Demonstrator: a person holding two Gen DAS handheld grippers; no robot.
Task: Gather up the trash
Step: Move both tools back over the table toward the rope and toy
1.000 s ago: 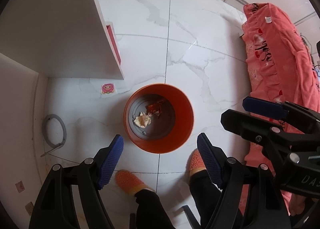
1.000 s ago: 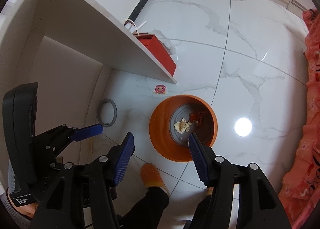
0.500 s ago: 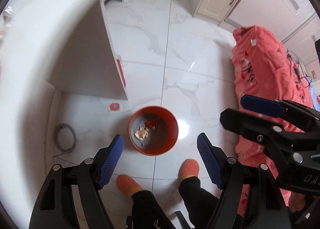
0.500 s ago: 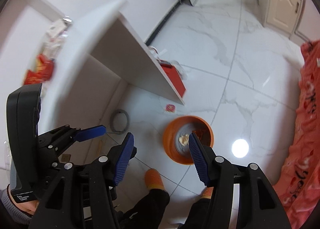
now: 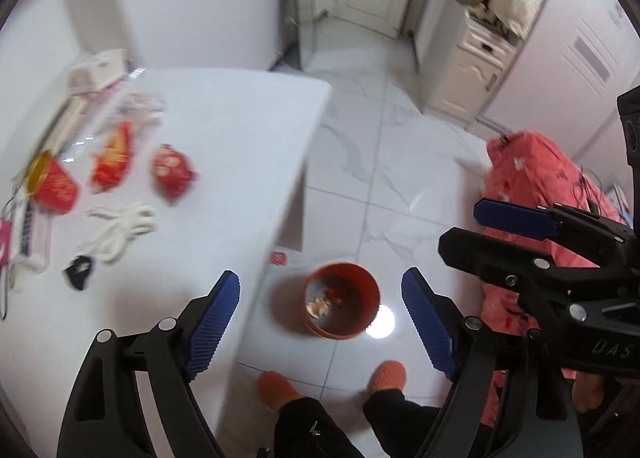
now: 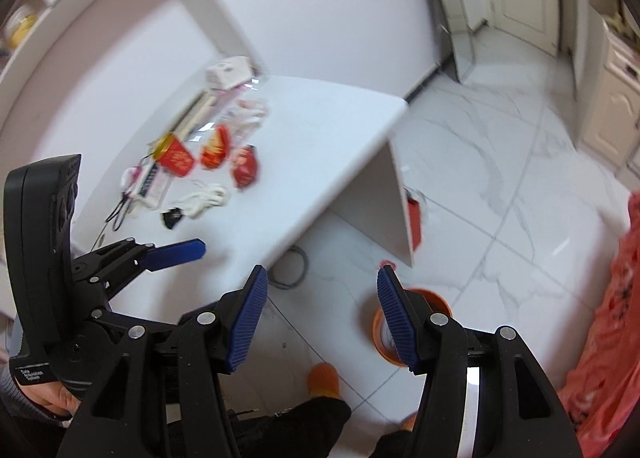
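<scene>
An orange bin (image 5: 342, 306) stands on the floor beside the white table (image 5: 224, 162), with a pale crumpled scrap and red scraps inside. On the tabletop lie two red wrappers (image 5: 112, 156) (image 5: 172, 172), a red cup (image 5: 54, 184), a white cord (image 5: 120, 230) and a small black item (image 5: 78, 276). My left gripper (image 5: 321, 278) hangs high above the bin, its jaws opening with nothing between them. My right gripper (image 6: 322, 272) is open and empty too, above the table's edge; one finger hides part of the bin (image 6: 436, 300). The wrappers (image 6: 216, 148) lie beyond it.
A red-pink bedspread (image 5: 536, 178) fills the right side. The person's orange slippers (image 5: 276, 382) stand just before the bin. A red bag (image 6: 414, 214) and a grey ring (image 6: 292, 270) sit under the table. White cabinets (image 5: 472, 70) and a door lie farther off.
Both grippers have risen well above the bin, which now looks small. The tabletop with its wrappers has come into view. The left jaws stand a little wider.
</scene>
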